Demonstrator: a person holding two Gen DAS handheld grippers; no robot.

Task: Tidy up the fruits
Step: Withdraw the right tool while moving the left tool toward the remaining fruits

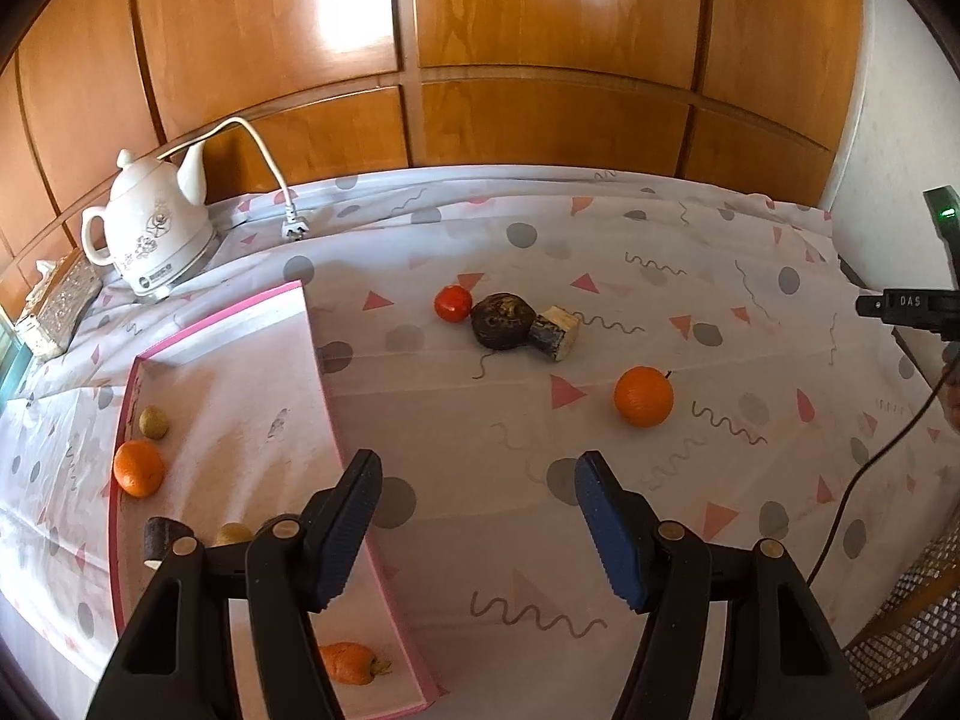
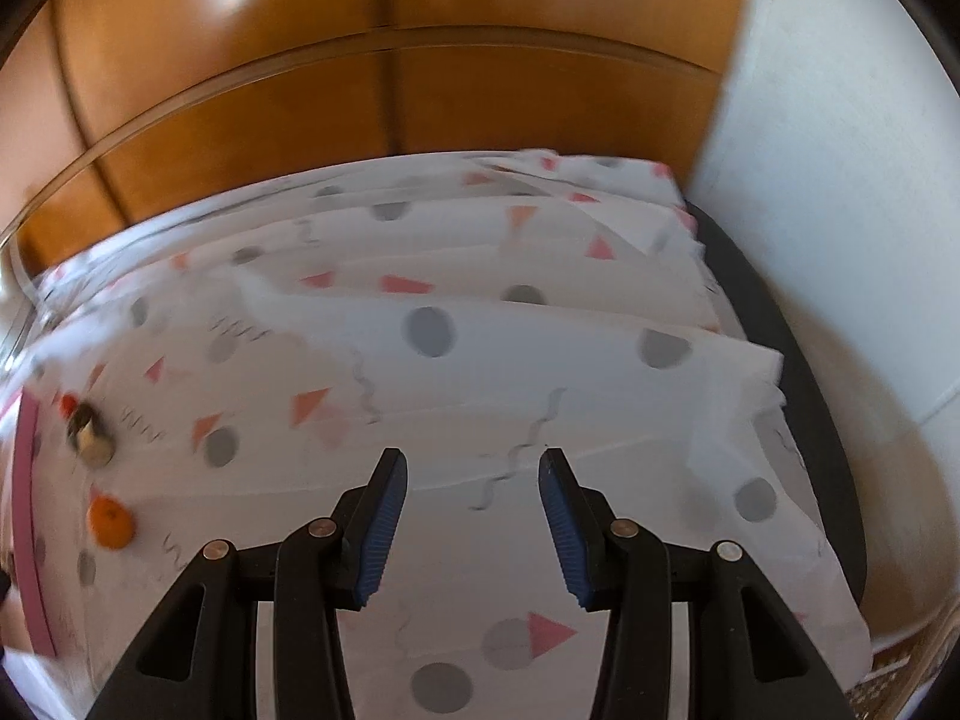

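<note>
Right, I'm holding the left hand-held gripper (image 1: 477,531) tilted down over the worktop (image 1: 660,252), its blue-padded jaws standing spread with nothing between them. The right hand-held gripper (image 2: 473,531) is likewise pointing down at the patterned cloth, its jaws standing apart and pinching nothing; its view is smeared.

Just left of the left hand-held gripper, the pink-edged tray (image 1: 252,396) is lying flat, its near wall passing under the left finger. Inside it I'm seeing an orange (image 1: 138,468), a small yellowish fruit (image 1: 153,422) beyond that, a dark cut piece (image 1: 161,543), another small yellowish fruit (image 1: 233,534) and an orange carrot-like piece (image 1: 351,663) nearest me.

Ahead of the left hand-held gripper, outside the tray, a loose orange (image 1: 643,396) is sitting right of centre; farther off, a red tomato (image 1: 453,303), a dark round fruit (image 1: 503,321) and a pale cut chunk (image 1: 555,333) are touching in a row.
</note>
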